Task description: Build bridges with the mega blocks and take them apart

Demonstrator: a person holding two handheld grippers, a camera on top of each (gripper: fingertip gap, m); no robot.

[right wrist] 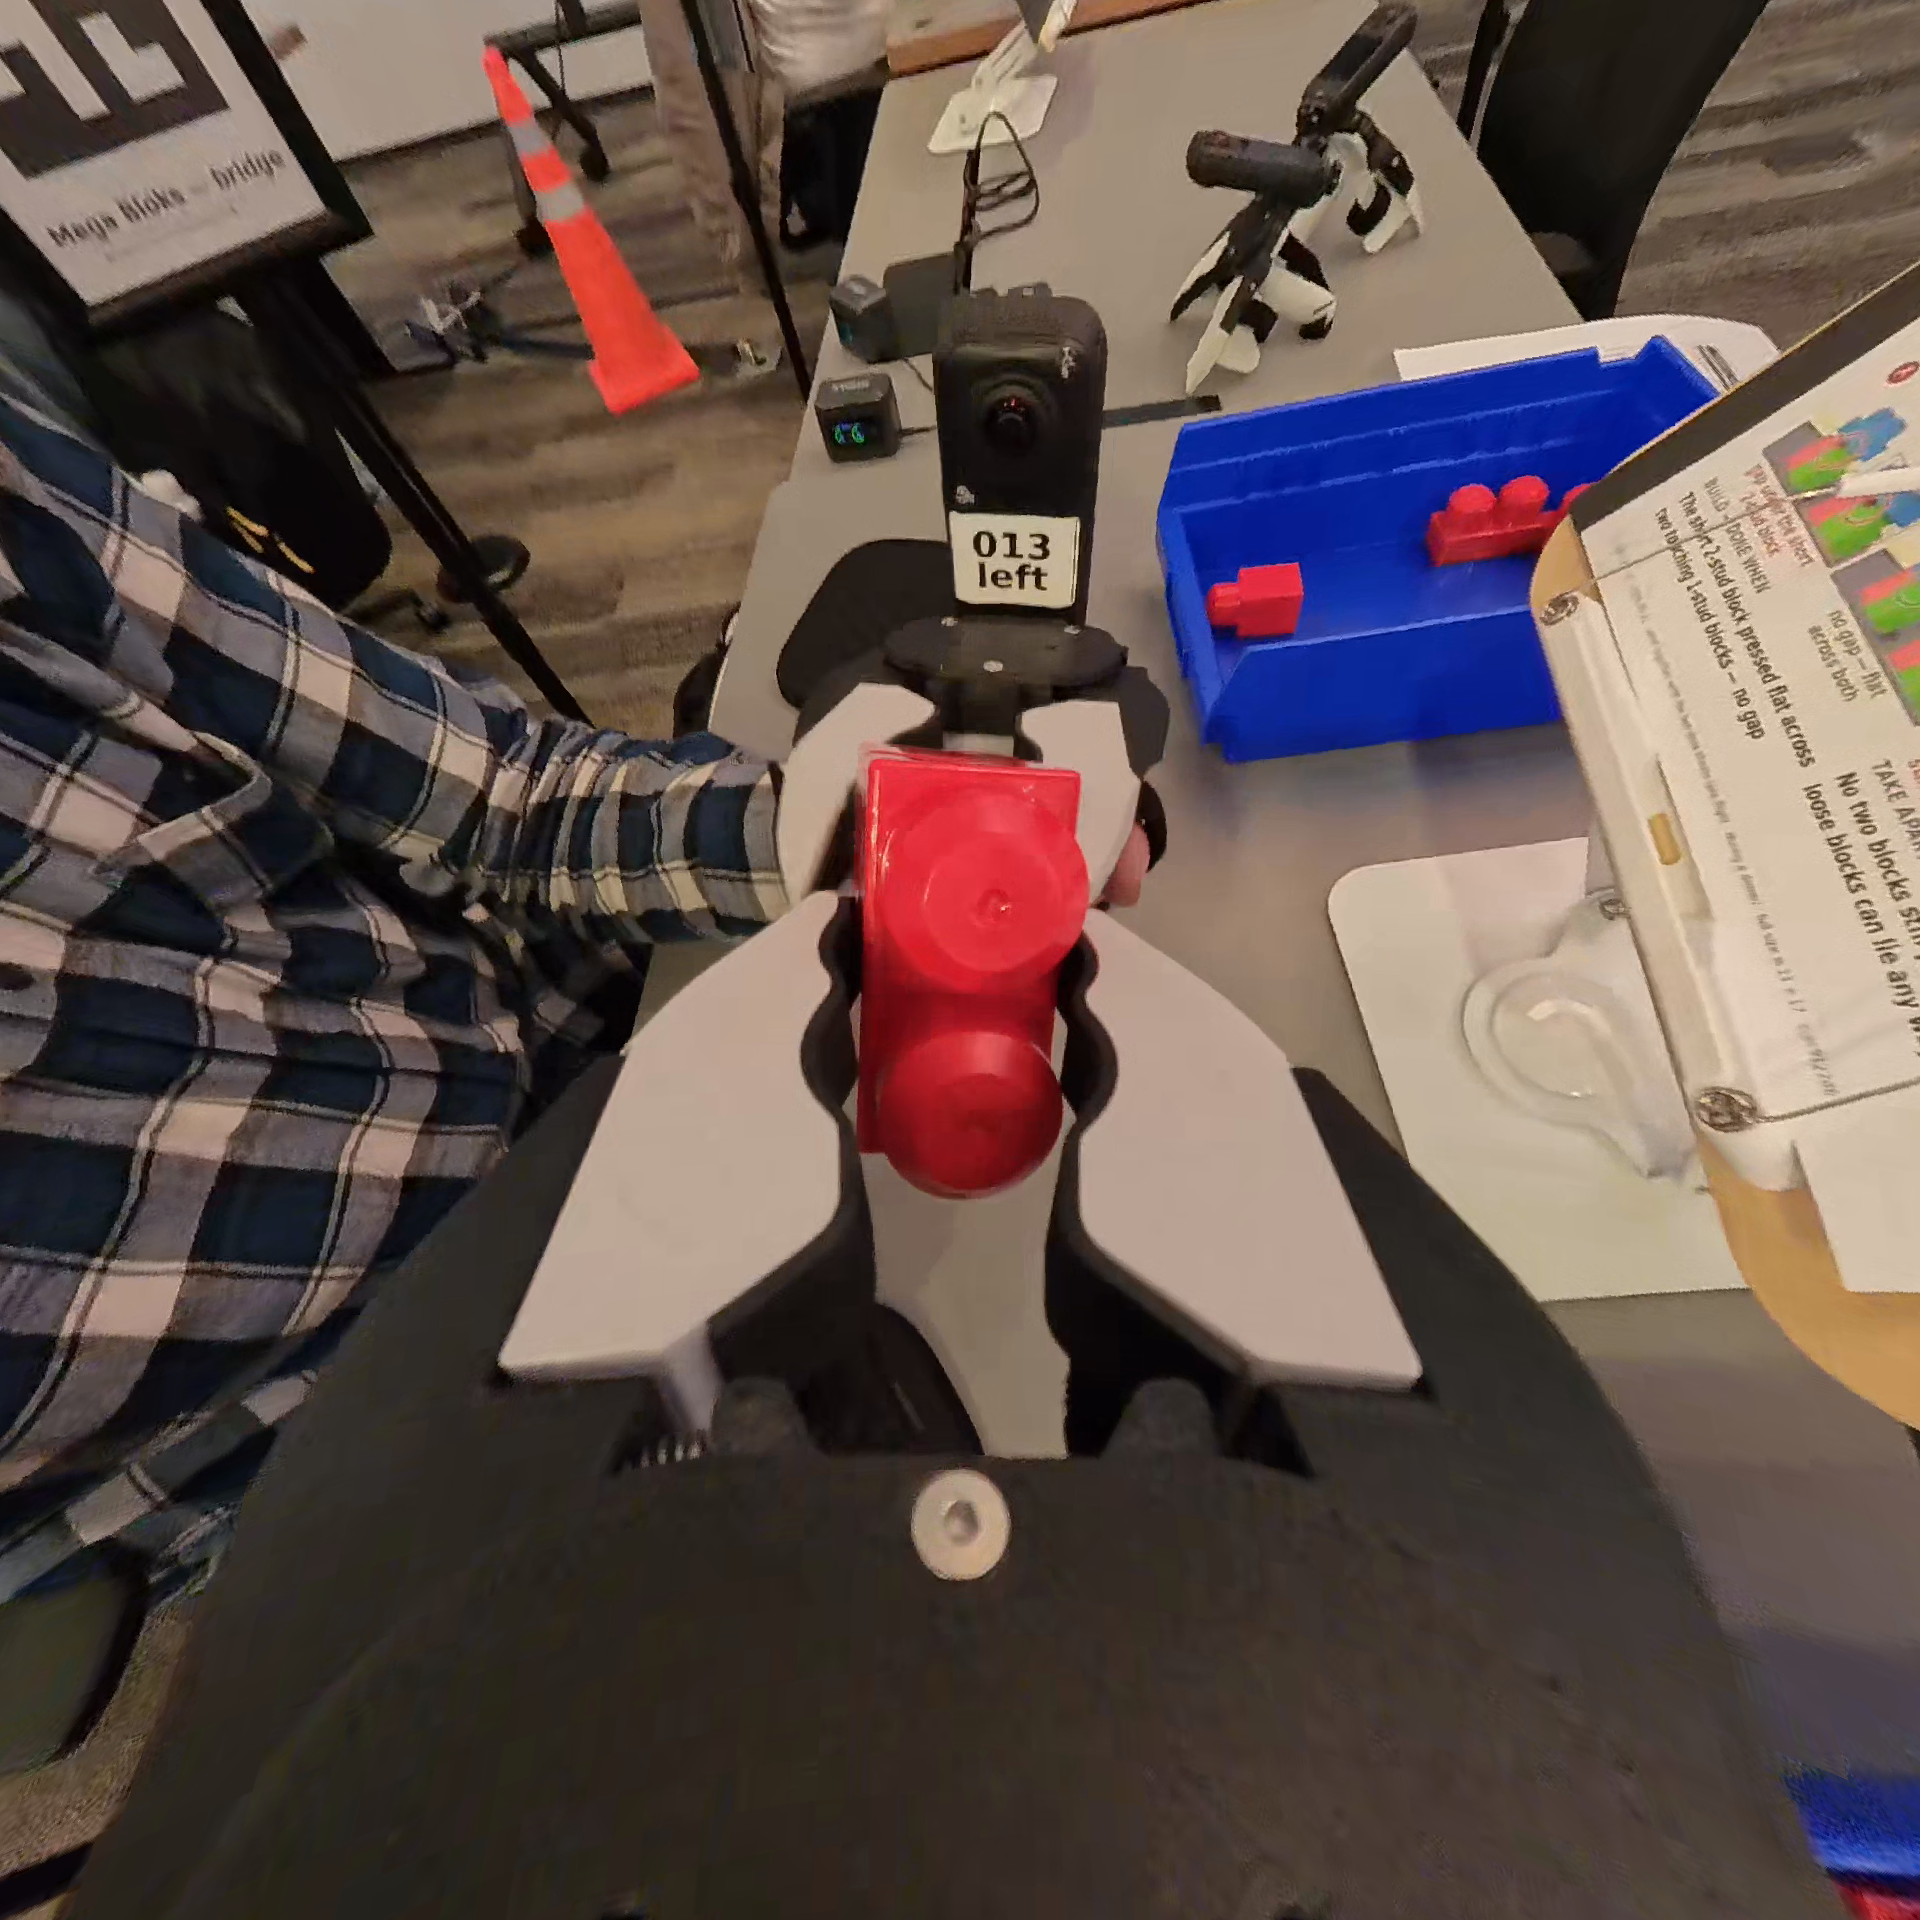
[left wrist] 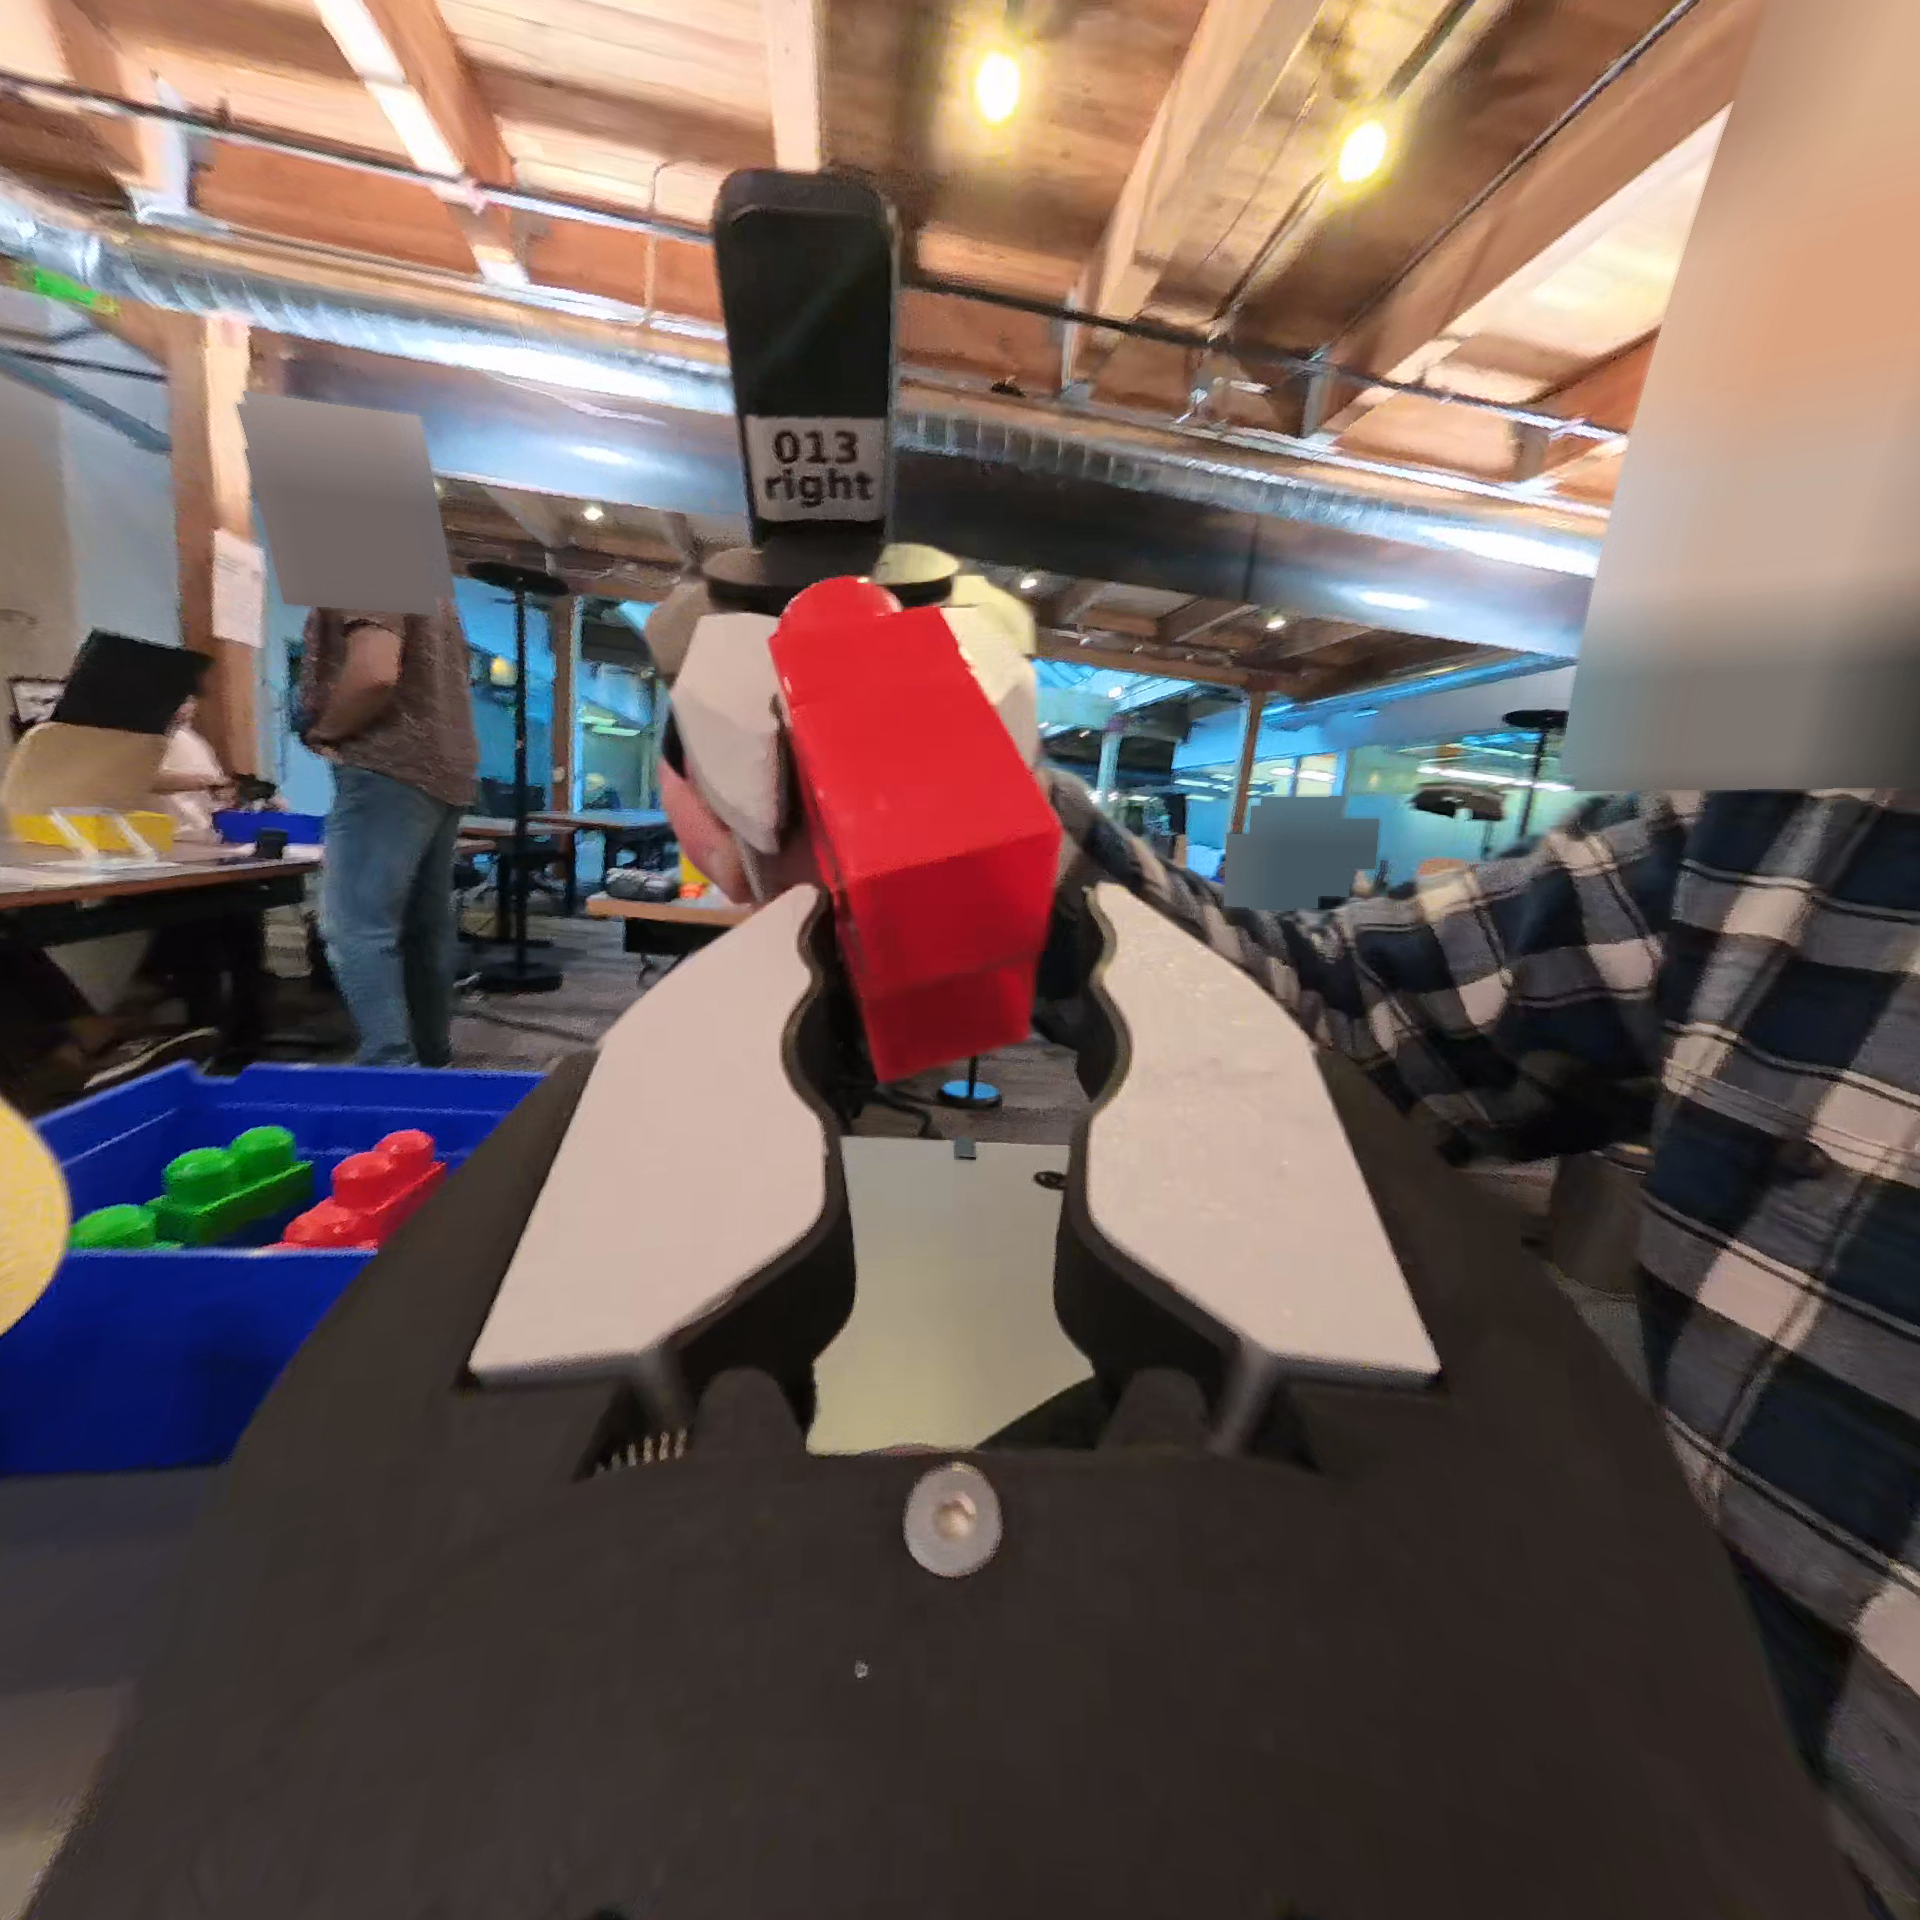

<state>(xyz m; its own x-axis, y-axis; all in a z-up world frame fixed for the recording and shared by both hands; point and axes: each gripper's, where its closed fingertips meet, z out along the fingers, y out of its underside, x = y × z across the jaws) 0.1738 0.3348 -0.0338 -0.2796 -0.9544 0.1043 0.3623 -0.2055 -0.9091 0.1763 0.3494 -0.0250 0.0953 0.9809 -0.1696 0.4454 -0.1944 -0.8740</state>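
Nearest, the right gripper: fingers shut narrow on the two sides of a red block stack, both studs turned to the camera, all held in the air above the grey surface. Facing it, the left gripper: fingers narrow around the other end of the same stack, with a dark strip beside one pad, so cannot tell if pressing or only close. Probably a taking-apart step. Better to make the left hold firm first, then to tilt the two ends against each other like a hinge. Better not to pull straight, to avoid a sudden jump of the blocks. Around, going from big to small: open surface below and ahead, good room for the hands. To the right the blue bin with its high wall, near enough to hit on a wide swing. Just beside it an instruction board, leaning over a white mat. Inside the bin a longer red block and a small red block, well apart. On the left only the plaid sleeve and the surface edge, so better to keep the motion inward.
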